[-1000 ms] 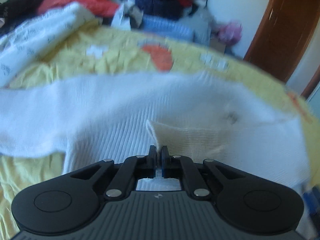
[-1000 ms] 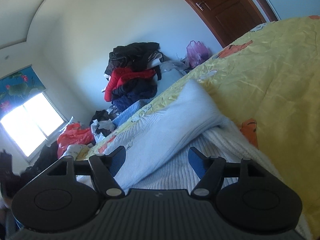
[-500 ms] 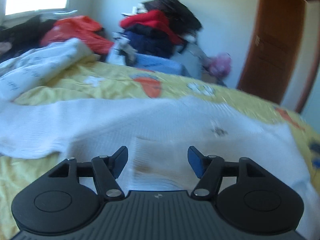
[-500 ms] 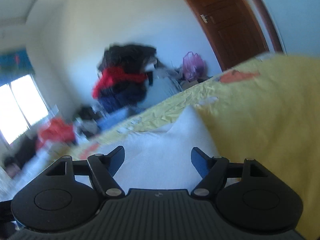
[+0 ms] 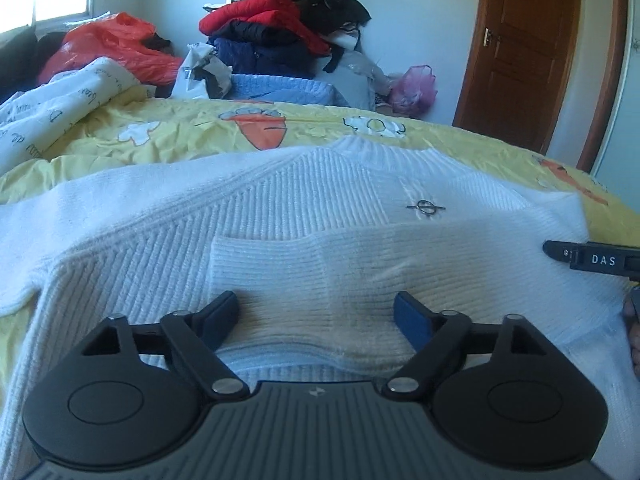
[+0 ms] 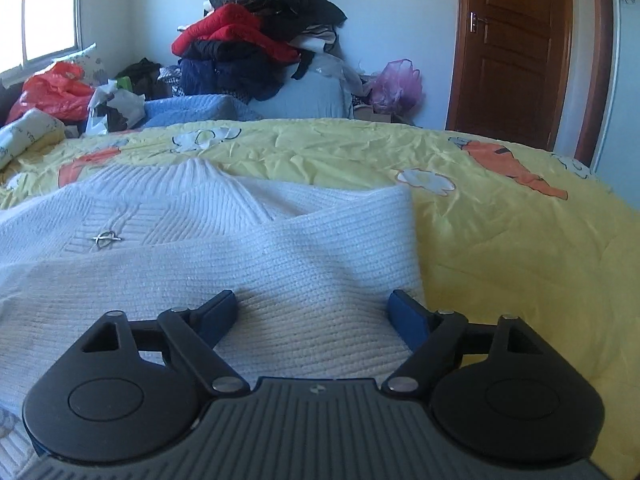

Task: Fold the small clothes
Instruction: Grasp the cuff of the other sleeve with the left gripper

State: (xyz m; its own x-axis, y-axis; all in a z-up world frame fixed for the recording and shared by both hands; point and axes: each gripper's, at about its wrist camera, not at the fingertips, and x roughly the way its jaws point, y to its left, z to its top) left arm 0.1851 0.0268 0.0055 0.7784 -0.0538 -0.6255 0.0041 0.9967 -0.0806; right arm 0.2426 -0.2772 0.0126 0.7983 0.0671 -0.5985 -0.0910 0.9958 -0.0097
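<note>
White ribbed sweater [image 5: 280, 208]: soft, limp, light; grasp unfolded sleeve cuff. Left gripper [image 5: 316, 312], right gripper [image 6: 312, 310]: jaws just widened, spread, nothing clamped.

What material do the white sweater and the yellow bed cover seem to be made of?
White sweater: it looks like a thick, soft knit, perhaps cotton or acrylic; fine ribs run across it and it looks matte and slightly fuzzy.

Yellow bed cover: it looks like a thin, smooth woven fabric, perhaps polyester, with a printed cartoon pattern; it has many small sharp creases and a light sheen. The exact fibres cannot be told.
</note>
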